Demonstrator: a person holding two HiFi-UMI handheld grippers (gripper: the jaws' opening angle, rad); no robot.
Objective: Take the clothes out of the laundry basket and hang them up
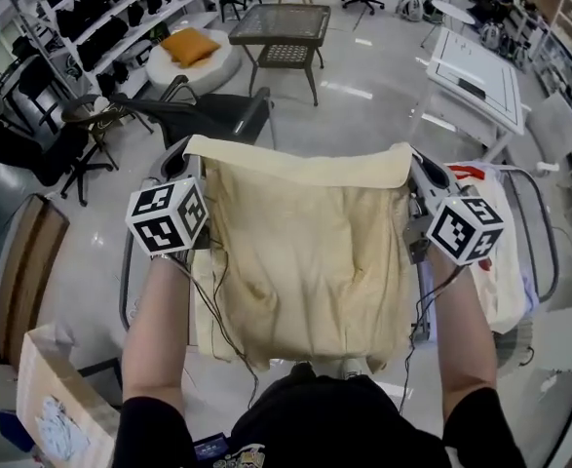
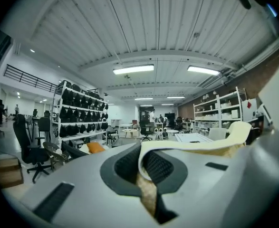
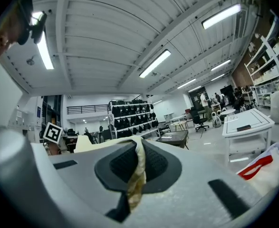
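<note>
A pale yellow cloth hangs spread out in front of me, held by its two top corners. My left gripper is shut on the upper left corner and my right gripper is shut on the upper right corner. In the left gripper view the cloth's folded edge runs off to the right from the shut left gripper. The right gripper view shows a bunched strip of the cloth pinched in the right gripper. A metal frame shows below and beside the cloth; the cloth hides what lies inside it.
A white bag with red print lies on a rail frame at the right. A black chair, a mesh-top table and a white table stand beyond. A cardboard box is at lower left, shelving at far left.
</note>
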